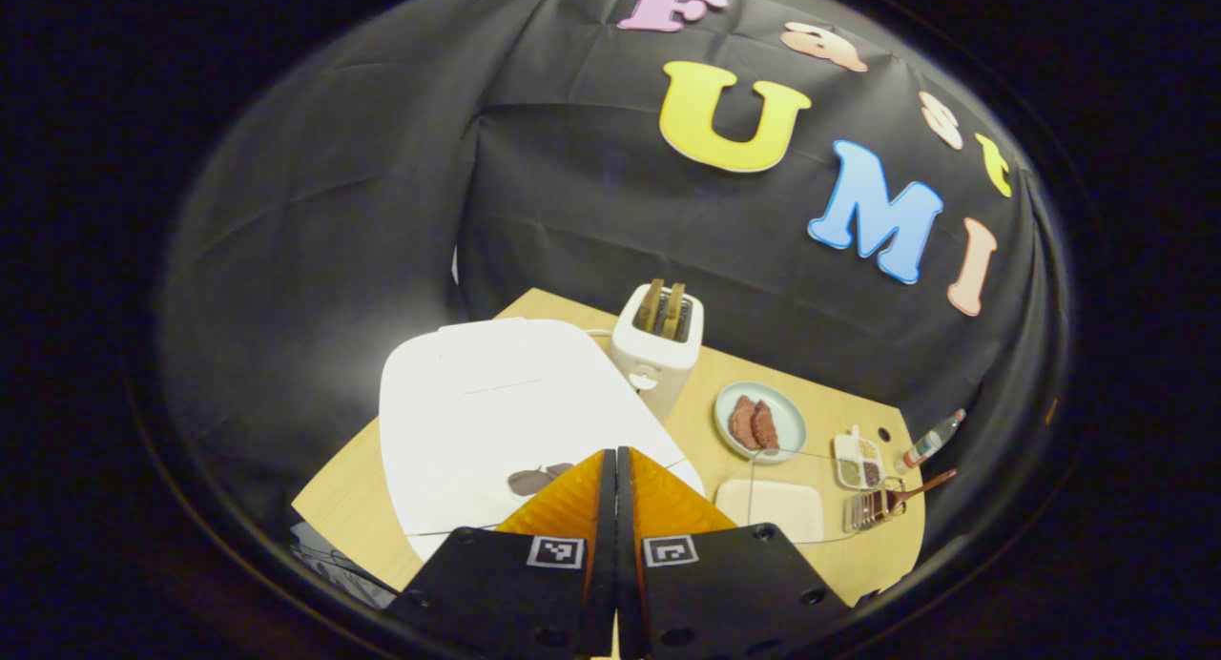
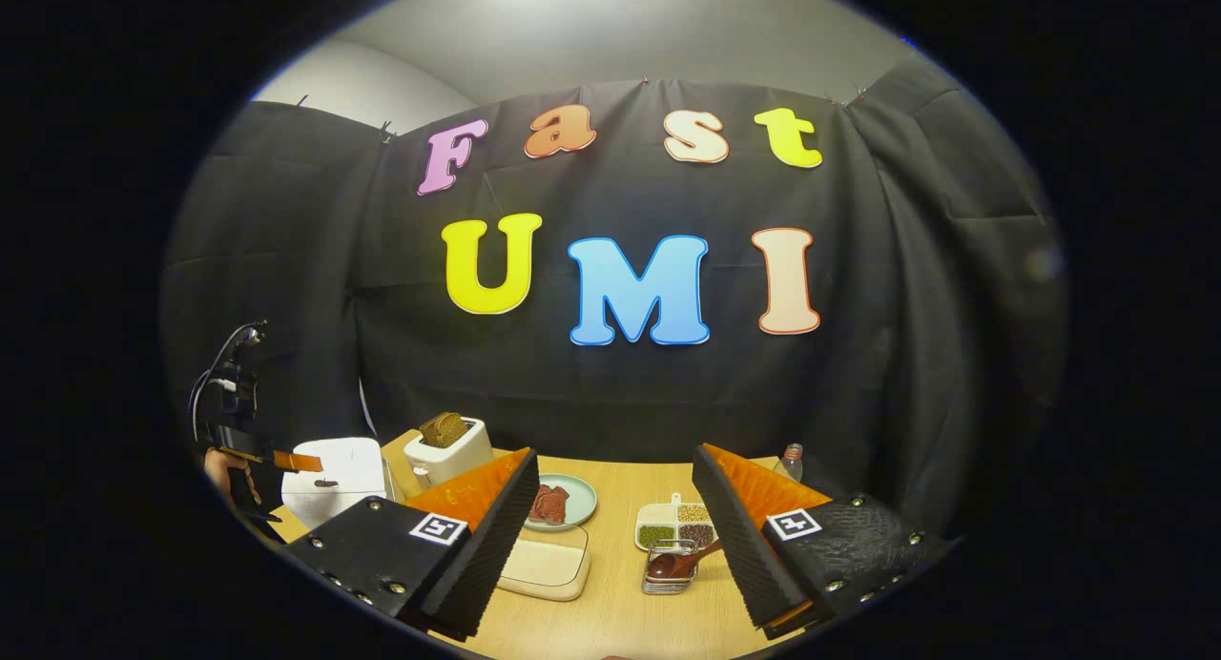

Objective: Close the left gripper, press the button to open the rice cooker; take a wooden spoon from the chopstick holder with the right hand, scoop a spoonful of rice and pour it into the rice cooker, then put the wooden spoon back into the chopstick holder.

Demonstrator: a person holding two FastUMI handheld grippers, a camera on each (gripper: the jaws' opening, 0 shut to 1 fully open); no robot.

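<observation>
Left gripper view looks steeply down, close over rice cooker (image 1: 496, 412); right gripper view level, farther back; both share table (image 2: 620, 603).

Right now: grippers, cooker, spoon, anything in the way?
Left gripper shut, over the closed rice cooker. Right gripper open, empty, facing the wooden spoon in the chopstick holder. Path looks clear.

toaster (image 1: 656, 355) with bread slices (image 1: 663, 307), rear of bench (image 1: 820, 393) | plate of meat (image 1: 760, 422) beside it | seasoning tray (image 2: 676, 525) | bottle (image 1: 933, 441) at edge | cutting board (image 2: 545, 564) in front
</observation>
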